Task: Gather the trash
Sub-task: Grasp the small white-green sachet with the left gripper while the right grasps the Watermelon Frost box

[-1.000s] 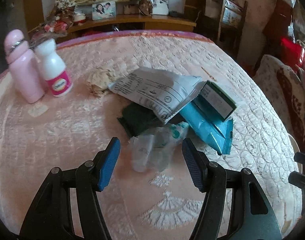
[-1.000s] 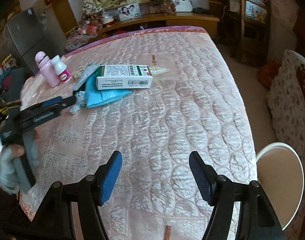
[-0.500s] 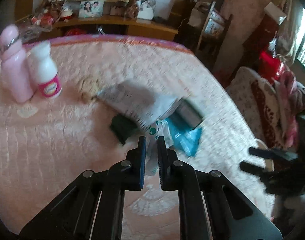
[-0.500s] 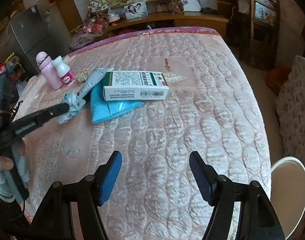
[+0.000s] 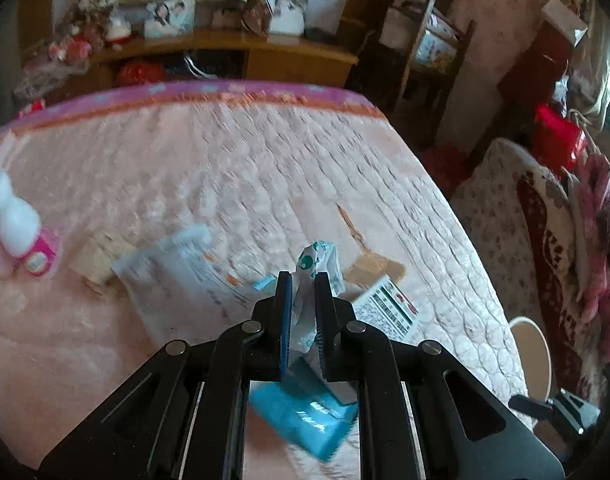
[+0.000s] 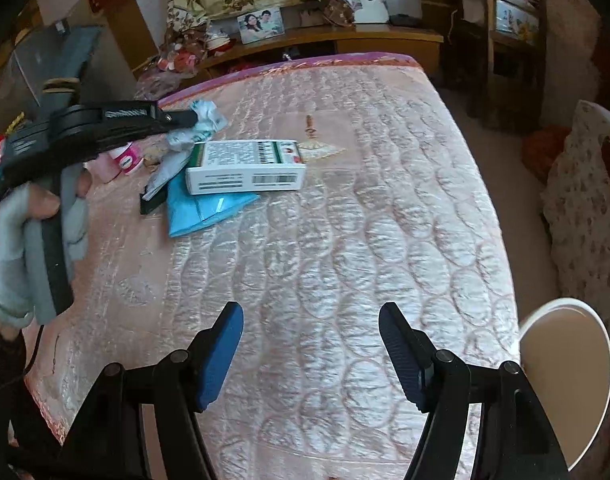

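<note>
My left gripper is shut on a crumpled clear plastic wrapper with green print and holds it above the bed; it also shows in the right wrist view. Below lie a grey printed pouch, a teal packet and a white and green box. My right gripper is open and empty over the quilted pink bed cover, near its front edge.
A white bottle with a pink label and a crumpled beige scrap sit at the left. A white round bin stands on the floor at the bed's right corner. A patterned chair is to the right.
My left gripper closed on the clear wrapper, lifted it off the bed and moved right and forward over the pile. The right gripper stayed open and barely moved.
</note>
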Demonstrator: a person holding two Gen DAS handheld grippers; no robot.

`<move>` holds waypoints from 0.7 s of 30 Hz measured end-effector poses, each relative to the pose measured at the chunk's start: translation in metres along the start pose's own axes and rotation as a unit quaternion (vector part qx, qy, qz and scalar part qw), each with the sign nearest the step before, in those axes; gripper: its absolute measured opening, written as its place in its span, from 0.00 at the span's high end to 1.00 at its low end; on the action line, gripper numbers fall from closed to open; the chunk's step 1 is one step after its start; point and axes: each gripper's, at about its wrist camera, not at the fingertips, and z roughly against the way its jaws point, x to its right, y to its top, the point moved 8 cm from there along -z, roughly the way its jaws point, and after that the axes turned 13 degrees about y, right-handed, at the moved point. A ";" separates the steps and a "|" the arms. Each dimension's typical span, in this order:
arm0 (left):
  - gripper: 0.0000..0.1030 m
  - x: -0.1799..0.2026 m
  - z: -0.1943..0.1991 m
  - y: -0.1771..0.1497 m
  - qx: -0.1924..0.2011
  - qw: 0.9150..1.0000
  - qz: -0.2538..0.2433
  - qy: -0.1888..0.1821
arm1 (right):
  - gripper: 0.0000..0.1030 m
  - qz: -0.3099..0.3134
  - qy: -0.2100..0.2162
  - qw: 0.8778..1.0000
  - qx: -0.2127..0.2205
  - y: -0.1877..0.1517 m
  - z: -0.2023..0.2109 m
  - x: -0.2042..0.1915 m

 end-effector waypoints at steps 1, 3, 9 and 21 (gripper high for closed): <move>0.92 0.005 0.001 -0.007 -0.004 1.000 -0.006 -0.009 | 0.34 -0.003 -0.001 1.000 0.002 0.000 0.002 0.004; 0.92 0.021 0.004 -0.025 -0.022 0.999 -0.020 -0.037 | 0.34 -0.010 -0.004 1.000 0.007 0.001 0.006 0.011; 0.92 0.041 0.025 -0.072 -0.039 0.995 -0.041 -0.080 | 0.34 -0.041 -0.022 0.999 0.020 0.007 0.014 0.037; 0.92 -0.016 0.067 -0.089 -0.022 0.997 0.016 -0.075 | 0.28 -0.019 -0.021 1.000 0.001 0.048 -0.046 0.001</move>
